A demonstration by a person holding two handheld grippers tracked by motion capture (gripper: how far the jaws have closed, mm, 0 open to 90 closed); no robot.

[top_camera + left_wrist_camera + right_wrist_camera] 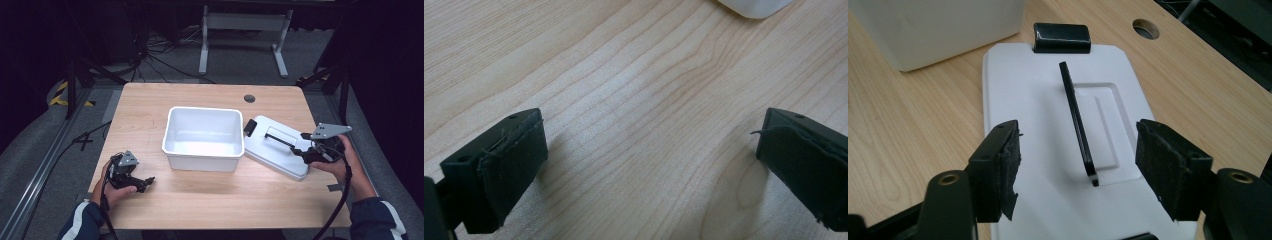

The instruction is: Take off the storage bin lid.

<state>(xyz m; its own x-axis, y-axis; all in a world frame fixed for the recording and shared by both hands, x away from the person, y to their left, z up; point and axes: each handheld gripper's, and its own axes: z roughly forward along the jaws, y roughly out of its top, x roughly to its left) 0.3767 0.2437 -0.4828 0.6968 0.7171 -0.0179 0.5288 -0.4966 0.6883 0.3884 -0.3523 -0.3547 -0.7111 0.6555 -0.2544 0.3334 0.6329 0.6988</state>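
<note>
White lid between right gripper jaws

My left gripper sits low near the front left corner of the table, held in my left hand, its jaws spread wide apart with bare wood between them and nothing gripped. My left sleeve comes in over that front edge. My right gripper is over by the right side of the table, held in my right hand, its jaws parted too, one on either side of a black handle without touching it.
</note>
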